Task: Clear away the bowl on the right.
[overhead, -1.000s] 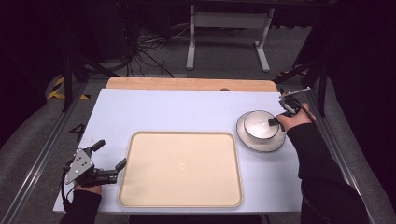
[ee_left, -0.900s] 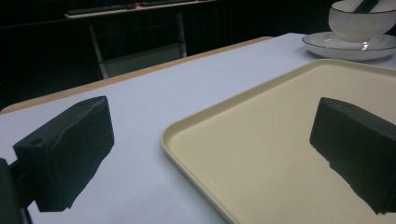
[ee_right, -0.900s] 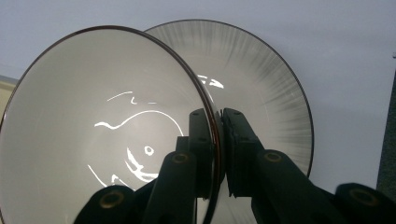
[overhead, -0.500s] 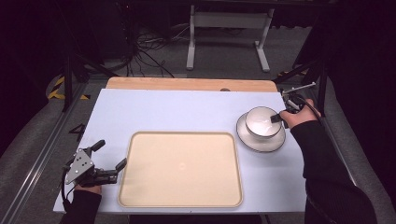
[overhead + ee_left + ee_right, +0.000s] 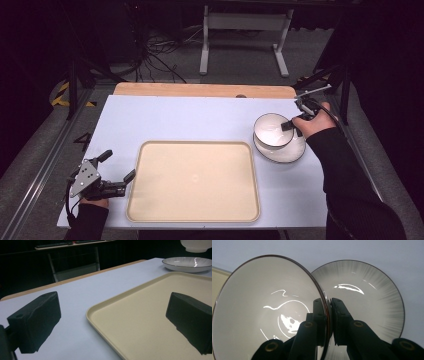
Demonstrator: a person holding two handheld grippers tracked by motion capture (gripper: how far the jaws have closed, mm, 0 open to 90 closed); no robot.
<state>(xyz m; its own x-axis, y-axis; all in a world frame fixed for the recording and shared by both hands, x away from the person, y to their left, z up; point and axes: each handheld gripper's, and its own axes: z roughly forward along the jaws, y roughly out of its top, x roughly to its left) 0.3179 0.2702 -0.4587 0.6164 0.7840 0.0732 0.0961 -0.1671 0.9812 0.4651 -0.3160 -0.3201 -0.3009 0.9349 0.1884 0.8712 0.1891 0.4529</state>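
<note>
The right gripper (image 5: 329, 322) pinches the bowl's (image 5: 272, 129) rim, lifted above the plate (image 5: 292, 151). The tray (image 5: 150, 210) lies to its left. The left gripper (image 5: 120, 181) rests open and empty beside it.

No readable text, label, brand, number or sign | bowl (image 5: 269, 312), plate (image 5: 372, 307), tray (image 5: 195, 180) and table (image 5: 175, 120) all plain | gripper bodies unmarked.

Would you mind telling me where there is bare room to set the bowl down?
The tray is entirely bare, as is the table behind it. It is crowded only at the plate, where the right tongs hold the bowl.
</note>
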